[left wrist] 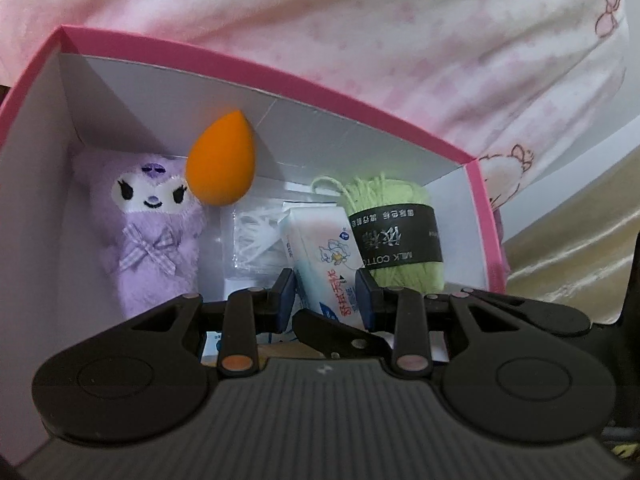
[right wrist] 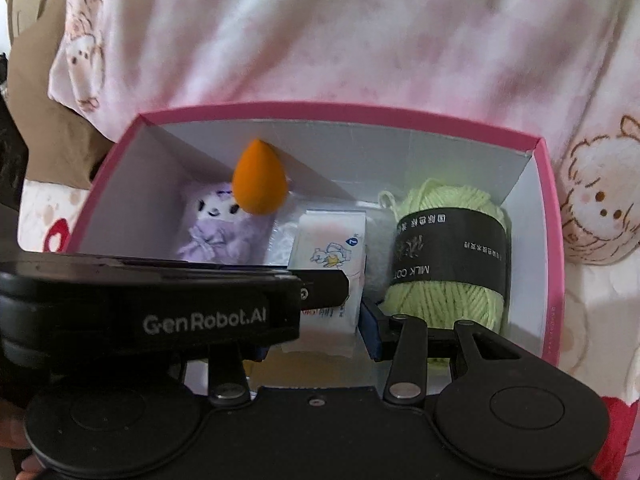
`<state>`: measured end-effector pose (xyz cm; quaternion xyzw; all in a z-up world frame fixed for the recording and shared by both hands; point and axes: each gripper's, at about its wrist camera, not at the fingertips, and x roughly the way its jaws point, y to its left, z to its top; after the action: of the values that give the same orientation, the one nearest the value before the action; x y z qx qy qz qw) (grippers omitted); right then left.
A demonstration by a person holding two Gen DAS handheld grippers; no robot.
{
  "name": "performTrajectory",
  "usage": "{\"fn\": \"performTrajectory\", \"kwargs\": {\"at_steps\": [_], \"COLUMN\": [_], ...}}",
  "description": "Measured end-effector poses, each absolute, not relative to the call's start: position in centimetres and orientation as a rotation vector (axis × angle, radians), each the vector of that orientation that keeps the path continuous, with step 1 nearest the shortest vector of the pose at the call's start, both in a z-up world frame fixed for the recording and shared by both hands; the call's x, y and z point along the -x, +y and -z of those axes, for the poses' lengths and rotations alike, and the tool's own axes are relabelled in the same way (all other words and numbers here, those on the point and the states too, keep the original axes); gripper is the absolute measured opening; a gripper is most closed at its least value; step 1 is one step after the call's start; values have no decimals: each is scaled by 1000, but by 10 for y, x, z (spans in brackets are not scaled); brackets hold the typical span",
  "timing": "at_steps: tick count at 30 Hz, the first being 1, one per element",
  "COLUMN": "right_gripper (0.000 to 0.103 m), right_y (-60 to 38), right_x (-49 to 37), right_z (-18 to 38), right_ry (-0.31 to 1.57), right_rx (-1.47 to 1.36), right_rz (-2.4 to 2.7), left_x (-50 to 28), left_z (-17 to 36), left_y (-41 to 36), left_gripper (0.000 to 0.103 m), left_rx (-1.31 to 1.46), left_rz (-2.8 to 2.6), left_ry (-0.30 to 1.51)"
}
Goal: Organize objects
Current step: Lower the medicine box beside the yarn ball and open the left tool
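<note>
Step in hand, as we judge it: placing the tissue pack [left wrist: 320, 258] into the pink box [left wrist: 256, 65]. The pack stands between the plush [left wrist: 150, 224] and the yarn [left wrist: 394, 236], with a clear bag [left wrist: 256, 236] beside it.

Left hand-held gripper [left wrist: 325, 288]: its blue pads sit on either side of the pack's near end, apparently touching; we read it as grasping the pack, though contact is not certain. Right hand-held gripper [right wrist: 316, 328]: one blue pad shows just right of the pack; the other finger is hidden behind the left unit's body, so we cannot tell whether it is released or clenched.

The orange sponge [left wrist: 222, 158] appears over the plush's head; whether it rests there or is mid-air, we cannot tell.

Next move calls for letting go of the pack and lifting straight out, without snagging the yarn.

View differences: the left view shows both pads on the pack and the bag's contents. The right view shows the box's whole far rim and right wall, and the patterned fabric [right wrist: 360, 40] behind.
</note>
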<state>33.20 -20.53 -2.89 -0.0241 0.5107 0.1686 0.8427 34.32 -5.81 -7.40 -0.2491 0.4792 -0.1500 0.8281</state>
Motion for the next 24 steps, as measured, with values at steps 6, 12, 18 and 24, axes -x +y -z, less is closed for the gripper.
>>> {"fn": "performTrajectory", "kwargs": {"at_steps": [6,12,18,24], "right_gripper": [49,51,54,59], "right_y": [-213,-225,-223,-223], "right_x": [-333,-319,-295,-260], "right_z": [33,27,9,-12], "right_ry": [1083,1053,961,863], "right_rx": [32,7,41,48], "right_rz": [-356,-382,-396,-410], "left_x": [-348,-349,-336,-305], "left_z": [80,84,66,29], "left_y": [-63,-64,-67,-61], "left_gripper": [30,29,36,45], "left_rx": [514,513,398,299], "left_rz": [314,305,260,216], "left_ry": [1026,1039,1038,992]}}
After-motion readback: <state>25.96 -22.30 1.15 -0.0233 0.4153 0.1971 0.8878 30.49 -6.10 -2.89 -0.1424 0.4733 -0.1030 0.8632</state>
